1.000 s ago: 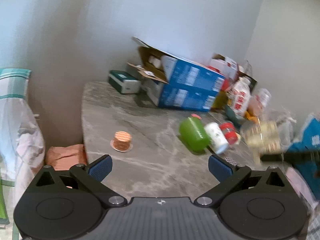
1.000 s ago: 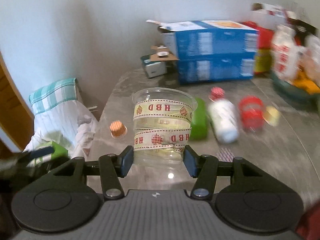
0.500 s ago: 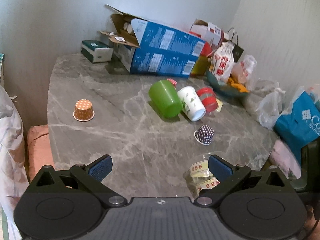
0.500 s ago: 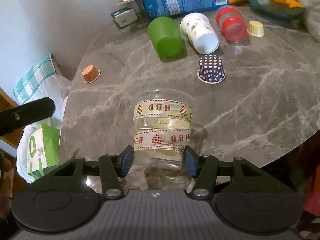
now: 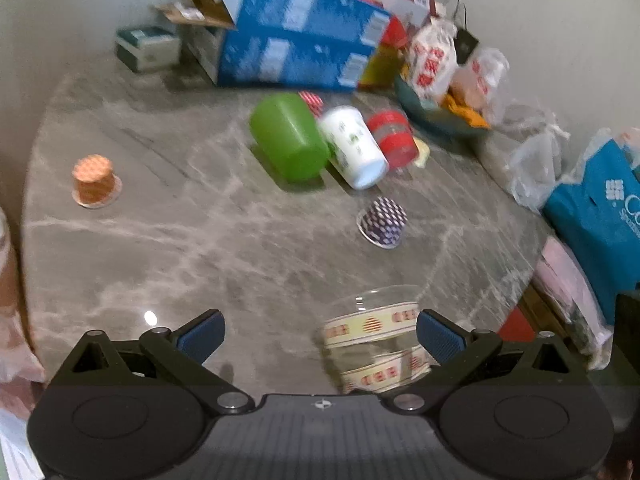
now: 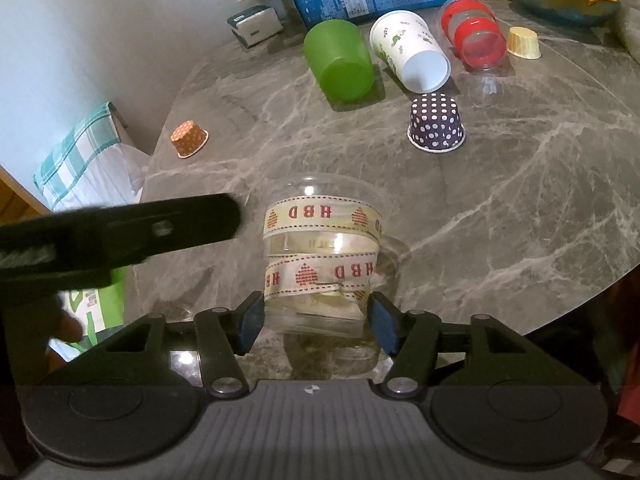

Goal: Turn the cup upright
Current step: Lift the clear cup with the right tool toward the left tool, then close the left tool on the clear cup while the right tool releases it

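A clear plastic cup [image 6: 320,256] with cream "HBD" ribbon stands upright, mouth up, on the marble table near its front edge. My right gripper [image 6: 316,322] has its blue pads at the cup's base on both sides; the jaws stand a little wider than before, so the grip looks loosened. The cup also shows in the left wrist view [image 5: 374,340], low between my left gripper's [image 5: 320,334] wide-open fingers, nearer the right pad. The left gripper is empty; its side shows in the right wrist view [image 6: 120,236], left of the cup.
A green cup [image 6: 340,60], a white paper cup [image 6: 408,56] and a red-banded clear cup [image 6: 472,36] lie on their sides at the back. A dotted dark cup [image 6: 436,122], an orange cup [image 6: 188,144] and a yellow cup [image 6: 524,42] sit upside down. Blue boxes [image 5: 296,48] and bags [image 5: 600,208] line the back and right.
The right gripper lowered the ribbon cup upright onto the table and its jaws widened slightly. The left gripper moved in toward the cup from the left.
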### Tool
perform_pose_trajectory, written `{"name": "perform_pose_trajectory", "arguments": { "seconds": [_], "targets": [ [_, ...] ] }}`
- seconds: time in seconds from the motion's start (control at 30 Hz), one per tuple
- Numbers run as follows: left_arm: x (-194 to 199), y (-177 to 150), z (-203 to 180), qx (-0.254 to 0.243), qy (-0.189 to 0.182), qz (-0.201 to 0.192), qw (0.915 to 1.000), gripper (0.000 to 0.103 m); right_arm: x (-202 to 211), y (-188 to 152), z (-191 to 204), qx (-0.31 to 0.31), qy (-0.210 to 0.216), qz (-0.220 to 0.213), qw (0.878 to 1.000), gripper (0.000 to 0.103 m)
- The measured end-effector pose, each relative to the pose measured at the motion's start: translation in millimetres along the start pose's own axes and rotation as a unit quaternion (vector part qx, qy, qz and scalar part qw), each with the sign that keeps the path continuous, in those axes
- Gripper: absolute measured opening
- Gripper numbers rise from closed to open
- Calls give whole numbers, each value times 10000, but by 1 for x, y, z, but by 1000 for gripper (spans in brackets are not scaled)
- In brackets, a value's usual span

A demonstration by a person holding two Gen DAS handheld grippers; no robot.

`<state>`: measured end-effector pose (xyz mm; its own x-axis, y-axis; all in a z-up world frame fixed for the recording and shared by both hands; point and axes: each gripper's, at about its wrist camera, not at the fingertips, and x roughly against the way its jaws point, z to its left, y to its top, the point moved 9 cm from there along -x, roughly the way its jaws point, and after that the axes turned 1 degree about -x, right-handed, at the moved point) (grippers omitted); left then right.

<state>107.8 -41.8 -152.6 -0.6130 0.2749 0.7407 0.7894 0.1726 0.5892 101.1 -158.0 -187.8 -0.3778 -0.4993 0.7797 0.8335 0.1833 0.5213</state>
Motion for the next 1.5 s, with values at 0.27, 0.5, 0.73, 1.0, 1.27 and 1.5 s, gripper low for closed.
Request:
{"name": "perform_pose_trajectory", "arguments": {
  "seconds": [0.27,0.5,0.73,1.0,1.27,1.5],
  "targets": [
    [-33,-6,-20,46,-111,552,9984,98,4,-4,1,-39,73,-29,10000,63],
    [-46,-7,-24,-10,1,779,9970,94,4,-6,0,-66,140,-45,9999,65],
    [-57,-9,-27,-35,-40,946,9955,90,5,-6,-1,-80,215,-33,9997,66],
    [-62,-10,-30,-21,-66,968,9953,80,5,-7,-1,-121,282,-38,9995,66],
    [-61,-9,-29,-56,-66,922,9957,76,16,-9,-2,-67,413,-184,9990,82],
    [-58,-6,-27,-104,-72,844,9964,75,61,-16,-23,-224,375,-770,9961,102]
  ]
}}
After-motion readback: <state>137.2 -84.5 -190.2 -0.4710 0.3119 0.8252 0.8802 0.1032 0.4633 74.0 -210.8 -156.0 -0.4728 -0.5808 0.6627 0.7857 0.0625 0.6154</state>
